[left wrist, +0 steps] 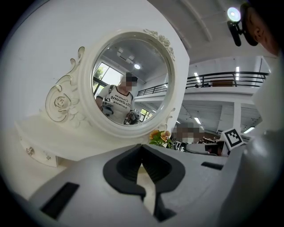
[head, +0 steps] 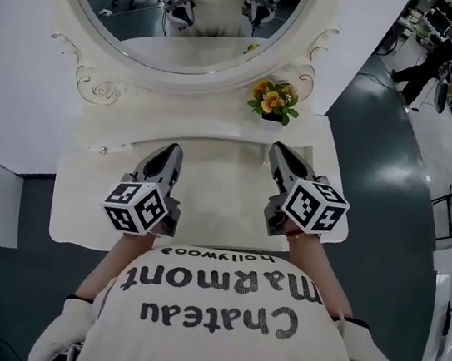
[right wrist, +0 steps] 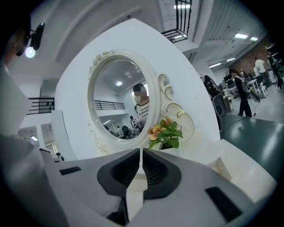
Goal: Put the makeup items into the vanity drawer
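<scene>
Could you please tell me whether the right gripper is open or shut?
Shut: the fingers of the right gripper stand together, with nothing between them.

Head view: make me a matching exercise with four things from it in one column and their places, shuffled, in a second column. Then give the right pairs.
Things
1. mirror
2. flowers
3. left gripper
4. right gripper

Places
A. over the right part of the vanity table
B. standing upright along the table's back
C. over the table's left part
D. at the table's back right, by the mirror frame

Pairs: 1-B; 2-D; 3-C; 4-A
</scene>
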`<state>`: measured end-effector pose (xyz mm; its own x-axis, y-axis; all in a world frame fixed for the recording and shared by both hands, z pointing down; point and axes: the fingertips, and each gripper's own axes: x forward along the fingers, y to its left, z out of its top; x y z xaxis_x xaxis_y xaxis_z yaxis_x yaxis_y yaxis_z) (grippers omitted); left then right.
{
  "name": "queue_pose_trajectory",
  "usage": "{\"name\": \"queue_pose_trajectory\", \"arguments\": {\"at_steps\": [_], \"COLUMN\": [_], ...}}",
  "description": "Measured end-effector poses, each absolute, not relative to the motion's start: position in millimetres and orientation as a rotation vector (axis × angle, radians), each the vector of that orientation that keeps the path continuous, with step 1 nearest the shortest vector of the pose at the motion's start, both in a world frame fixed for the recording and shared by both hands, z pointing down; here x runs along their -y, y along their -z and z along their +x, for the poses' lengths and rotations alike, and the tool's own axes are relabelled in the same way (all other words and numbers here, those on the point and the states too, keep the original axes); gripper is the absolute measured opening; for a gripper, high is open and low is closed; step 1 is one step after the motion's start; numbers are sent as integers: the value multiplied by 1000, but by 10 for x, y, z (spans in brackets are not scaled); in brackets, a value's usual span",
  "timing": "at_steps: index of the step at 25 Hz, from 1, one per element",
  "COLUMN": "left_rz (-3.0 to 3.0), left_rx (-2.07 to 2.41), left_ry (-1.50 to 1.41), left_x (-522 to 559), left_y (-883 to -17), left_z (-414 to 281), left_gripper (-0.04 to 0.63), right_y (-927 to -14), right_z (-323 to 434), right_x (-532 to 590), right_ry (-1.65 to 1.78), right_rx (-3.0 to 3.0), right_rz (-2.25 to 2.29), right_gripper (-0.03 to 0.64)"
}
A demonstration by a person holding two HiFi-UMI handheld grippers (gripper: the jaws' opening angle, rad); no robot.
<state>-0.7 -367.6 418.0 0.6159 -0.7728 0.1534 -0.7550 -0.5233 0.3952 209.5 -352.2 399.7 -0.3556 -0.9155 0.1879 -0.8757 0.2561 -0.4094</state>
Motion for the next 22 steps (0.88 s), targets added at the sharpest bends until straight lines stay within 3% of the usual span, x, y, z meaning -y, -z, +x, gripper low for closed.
{"name": "queue_pose_trajectory", "arguments": {"at_steps": [22], "left_rz": [2338], "left_rx": [1298], "left_ry": [60], "left_x": [2680], "left_y": [-4267], "left_z": [-13], "left_gripper": [9], "right_y": [-4183], "right_z": [2077], "right_x": [2682], "right_ry": [747], "right_rx": [-2570], "right_rz": [-1687], "right_gripper": [41]}}
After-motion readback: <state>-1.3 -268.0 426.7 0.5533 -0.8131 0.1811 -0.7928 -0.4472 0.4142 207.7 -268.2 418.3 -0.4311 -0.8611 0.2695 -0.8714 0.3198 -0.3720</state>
